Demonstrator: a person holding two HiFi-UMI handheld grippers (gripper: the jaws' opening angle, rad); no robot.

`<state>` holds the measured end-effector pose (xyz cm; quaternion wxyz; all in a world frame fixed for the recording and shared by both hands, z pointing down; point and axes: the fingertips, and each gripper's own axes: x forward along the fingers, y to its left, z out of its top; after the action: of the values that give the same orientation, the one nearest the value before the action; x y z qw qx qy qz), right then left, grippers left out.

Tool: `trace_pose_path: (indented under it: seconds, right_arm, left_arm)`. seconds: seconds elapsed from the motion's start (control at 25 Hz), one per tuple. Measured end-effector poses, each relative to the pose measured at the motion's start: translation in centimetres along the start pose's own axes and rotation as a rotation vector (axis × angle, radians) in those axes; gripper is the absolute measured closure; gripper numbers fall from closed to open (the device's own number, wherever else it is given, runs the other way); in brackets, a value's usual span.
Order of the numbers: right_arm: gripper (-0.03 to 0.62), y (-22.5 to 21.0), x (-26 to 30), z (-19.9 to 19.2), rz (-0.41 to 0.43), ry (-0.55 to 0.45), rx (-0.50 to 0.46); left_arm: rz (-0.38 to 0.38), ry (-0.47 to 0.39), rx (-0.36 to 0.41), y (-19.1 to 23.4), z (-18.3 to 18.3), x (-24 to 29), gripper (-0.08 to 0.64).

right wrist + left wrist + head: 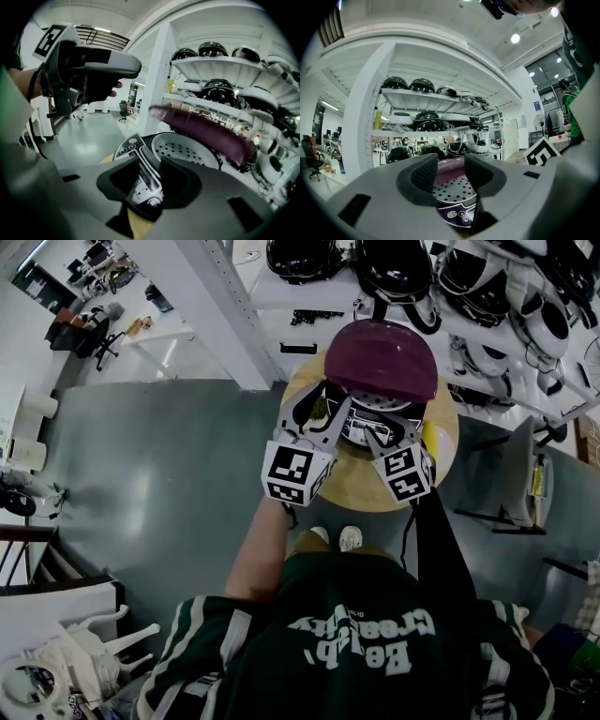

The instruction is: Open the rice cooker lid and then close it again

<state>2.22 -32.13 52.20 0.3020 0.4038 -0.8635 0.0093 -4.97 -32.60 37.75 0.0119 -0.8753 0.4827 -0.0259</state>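
Note:
The rice cooker (364,424) stands on a round wooden table (349,487) with its purple lid (382,358) raised. My left gripper (323,414) is at the cooker's left front, open, with nothing between its pads. Past them, the left gripper view shows the lid (450,167), the perforated inner plate (451,190) and the control panel (457,213). My right gripper (390,434) is at the cooker's front. Its jaws (149,181) straddle the control panel strip (139,174) without pressing on it. The lid (206,134) tilts up over the perforated plate (185,150).
White shelves with several dark and white helmets (394,268) stand right behind the table. A yellow object (432,437) lies at the table's right edge. A white plastic chair (80,652) lies on the grey floor at lower left. A metal stand (525,474) is to the right.

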Motion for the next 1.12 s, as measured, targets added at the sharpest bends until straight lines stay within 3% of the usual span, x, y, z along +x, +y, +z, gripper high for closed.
trace_pose_path:
  seconds: [1.12]
  right_arm:
    - [0.423,-0.2,-0.25,-0.08,0.032,-0.035,-0.015]
  left_arm:
    - [0.047,-0.001,0.001,-0.68,0.69,0.56,0.396]
